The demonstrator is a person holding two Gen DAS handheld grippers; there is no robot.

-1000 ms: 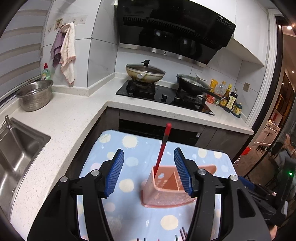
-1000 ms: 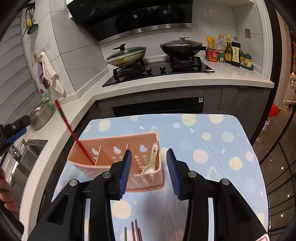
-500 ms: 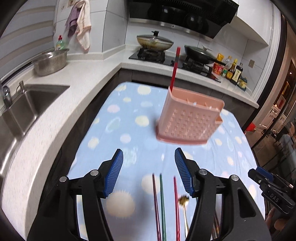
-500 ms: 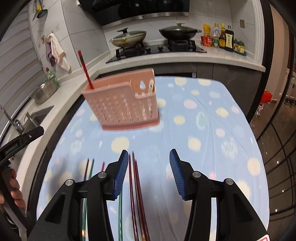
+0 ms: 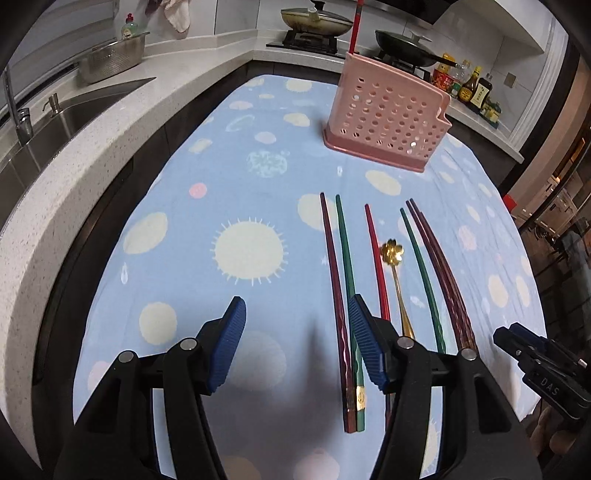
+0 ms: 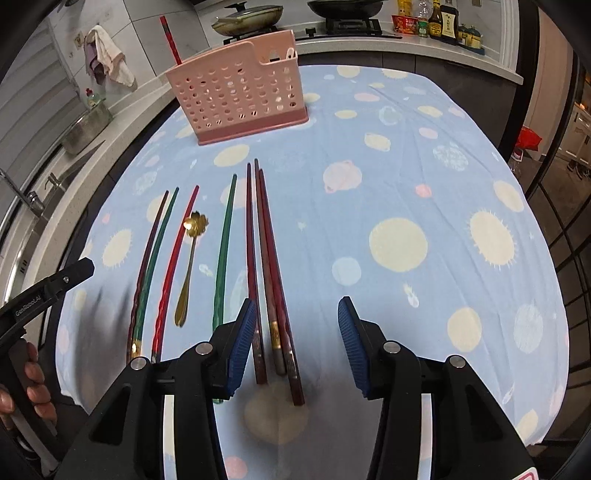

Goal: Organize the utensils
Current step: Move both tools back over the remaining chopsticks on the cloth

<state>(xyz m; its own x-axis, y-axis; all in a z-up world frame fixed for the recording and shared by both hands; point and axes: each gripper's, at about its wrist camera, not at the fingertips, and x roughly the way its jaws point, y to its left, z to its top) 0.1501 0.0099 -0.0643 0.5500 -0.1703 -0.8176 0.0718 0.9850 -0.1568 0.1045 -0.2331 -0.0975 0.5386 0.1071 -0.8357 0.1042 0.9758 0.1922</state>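
The right gripper (image 6: 295, 338) hangs over the near ends of three dark red chopsticks (image 6: 271, 280), jaws partly apart and closing a little, pads clear of the sticks and gripping nothing; that straddle looks like a line-up for a pick by the thick ends, where the sticks lie bunched and easiest to pinch. The left gripper (image 5: 295, 345) is about half open and empty, its right pad just above a maroon and green pair (image 5: 341, 280) while bare cloth (image 5: 166, 206) shows between the jaws, so it seems offset from any target. The rest lie in a rough row, tips pointing to the rack: a bright red chopstick (image 6: 173, 266), a gold flower-headed spoon (image 6: 190, 254) and a lone green chopstick (image 6: 223, 254), apart from each other, which leaves room for a pad on each side. The pink perforated rack (image 6: 236, 99) stands upright at the far end of the cloth, well apart from the row; a red chopstick (image 6: 170, 40) leans out of its left compartment and a white spoon handle (image 6: 290, 54) peeps from the right, so sorting by kind seems under way, with most pieces not yet in. Readable writing: "GenRobot.AI" on the left tool's handle in the right view, "DAS" on the right tool's handle in the left view. Bottle labels (image 6: 443, 22) by the hob are too small to read.
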